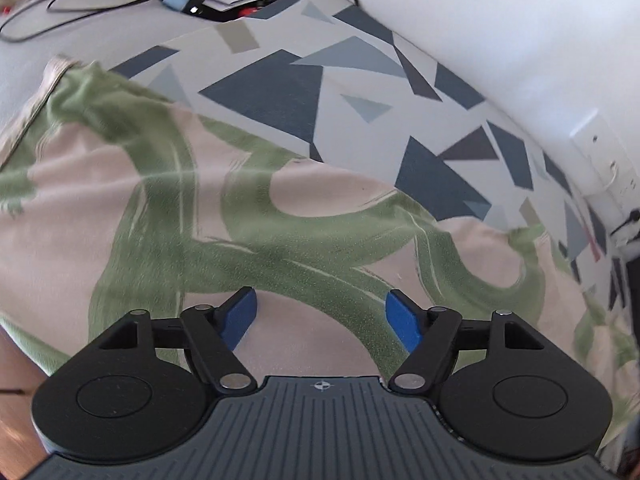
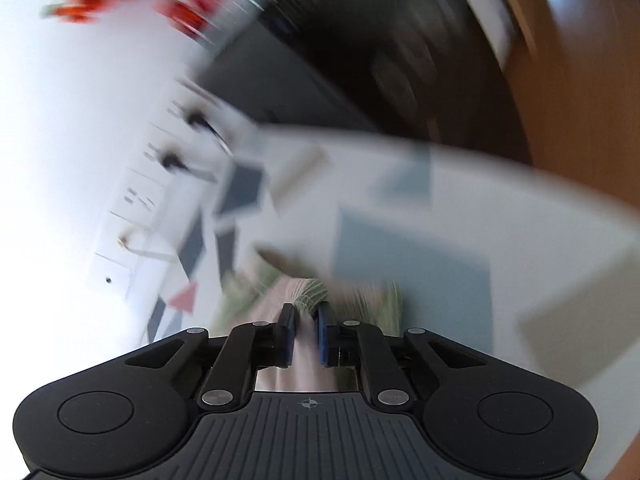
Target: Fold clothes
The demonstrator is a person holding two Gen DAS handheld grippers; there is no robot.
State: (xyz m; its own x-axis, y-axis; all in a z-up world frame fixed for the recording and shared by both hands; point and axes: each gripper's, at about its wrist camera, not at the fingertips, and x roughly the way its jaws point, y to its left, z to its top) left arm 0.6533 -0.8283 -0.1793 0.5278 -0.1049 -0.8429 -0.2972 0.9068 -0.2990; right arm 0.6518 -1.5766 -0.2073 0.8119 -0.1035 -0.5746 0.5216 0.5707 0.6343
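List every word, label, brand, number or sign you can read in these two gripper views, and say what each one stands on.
No readable words, brands or numbers in either view.
Crosshair mark, no letters: on the left gripper body.
The same crosshair mark: on the right gripper body.
Green brush strokes on the pink garment: pattern, not lettering.
Dark marks on the wall sockets: too blurred to read.
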